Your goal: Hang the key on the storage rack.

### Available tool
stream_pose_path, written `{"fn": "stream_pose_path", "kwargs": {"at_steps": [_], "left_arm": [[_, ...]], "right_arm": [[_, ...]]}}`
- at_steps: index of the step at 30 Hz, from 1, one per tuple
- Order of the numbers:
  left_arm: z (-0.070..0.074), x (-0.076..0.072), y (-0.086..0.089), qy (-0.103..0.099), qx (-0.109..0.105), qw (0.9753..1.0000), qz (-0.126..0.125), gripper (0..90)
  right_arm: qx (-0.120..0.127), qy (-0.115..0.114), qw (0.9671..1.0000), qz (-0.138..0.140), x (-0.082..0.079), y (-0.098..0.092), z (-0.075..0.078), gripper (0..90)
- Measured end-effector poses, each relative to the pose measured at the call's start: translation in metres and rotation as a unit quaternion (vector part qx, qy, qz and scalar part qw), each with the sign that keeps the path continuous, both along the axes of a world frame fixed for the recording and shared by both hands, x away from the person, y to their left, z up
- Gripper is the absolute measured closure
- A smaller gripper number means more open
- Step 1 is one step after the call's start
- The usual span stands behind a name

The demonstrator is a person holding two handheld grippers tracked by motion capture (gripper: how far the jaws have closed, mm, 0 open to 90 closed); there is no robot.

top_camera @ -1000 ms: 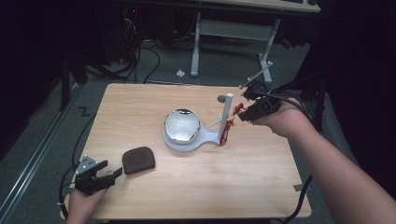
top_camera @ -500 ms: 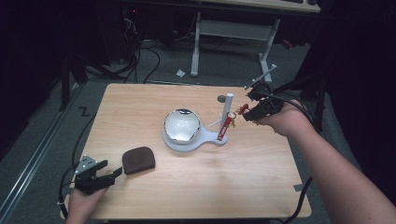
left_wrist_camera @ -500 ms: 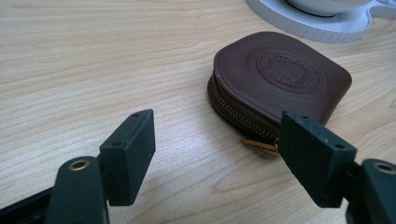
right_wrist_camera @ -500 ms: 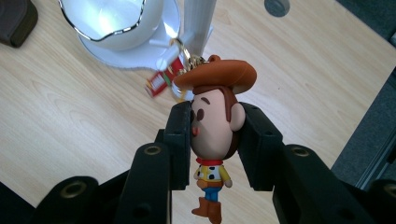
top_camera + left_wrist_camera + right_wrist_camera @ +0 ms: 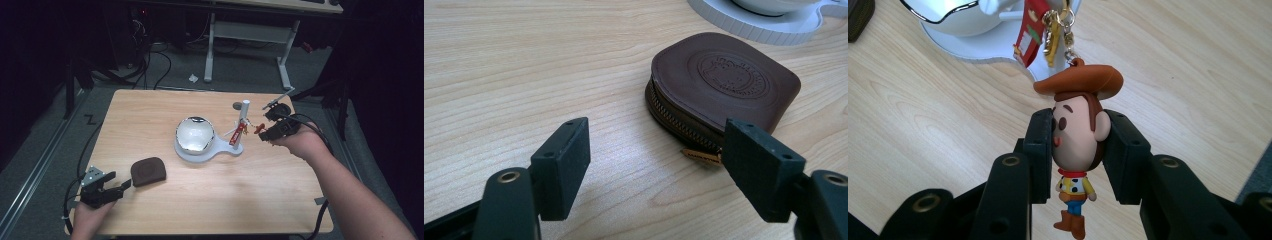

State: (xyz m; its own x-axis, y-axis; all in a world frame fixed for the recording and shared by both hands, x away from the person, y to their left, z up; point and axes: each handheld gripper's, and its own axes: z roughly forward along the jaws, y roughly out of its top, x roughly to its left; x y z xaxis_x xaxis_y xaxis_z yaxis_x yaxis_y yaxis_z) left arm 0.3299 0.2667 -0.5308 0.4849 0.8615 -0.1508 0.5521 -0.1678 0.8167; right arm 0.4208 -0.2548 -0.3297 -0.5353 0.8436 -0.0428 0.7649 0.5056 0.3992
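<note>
At the centre of the right gripper view, the right gripper (image 5: 1079,155) had its matte black jaws clamped on the smooth rounded head of a cowboy figurine keychain (image 5: 1078,135), whose gold chain rose to a red strap (image 5: 1029,30) at the upper middle. Right of centre in the high view stood the white stand (image 5: 207,147) with its glossy dome. At the lower left, the left gripper (image 5: 659,165) had its jaws apart, just short of a brown embossed leather pouch (image 5: 724,85) with a brass zip.
</note>
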Motion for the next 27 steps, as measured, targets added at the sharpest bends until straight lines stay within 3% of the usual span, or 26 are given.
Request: {"fn": "stream_pose_path", "kwargs": {"at_steps": [11,15,21,27], "left_arm": [[-0.001,0.001,-0.001,0.005,0.003,1.0000,-0.007,28.5],[-0.002,0.001,-0.001,0.005,0.001,1.0000,-0.005,28.5],[-0.002,0.001,-0.001,0.005,0.000,1.0000,-0.005,28.6],[-0.001,0.000,-0.001,0.003,0.001,1.0000,-0.003,28.4]], "right_arm": [[0.022,0.014,0.9997,-0.001,0.012,0.007,-0.036,66.8],[0.034,0.010,0.9993,-0.008,0.018,0.006,-0.046,66.7],[0.041,0.016,0.9990,-0.011,0.021,0.007,-0.055,66.4],[0.045,0.013,0.9989,-0.009,0.018,0.005,-0.055,65.3]]}}
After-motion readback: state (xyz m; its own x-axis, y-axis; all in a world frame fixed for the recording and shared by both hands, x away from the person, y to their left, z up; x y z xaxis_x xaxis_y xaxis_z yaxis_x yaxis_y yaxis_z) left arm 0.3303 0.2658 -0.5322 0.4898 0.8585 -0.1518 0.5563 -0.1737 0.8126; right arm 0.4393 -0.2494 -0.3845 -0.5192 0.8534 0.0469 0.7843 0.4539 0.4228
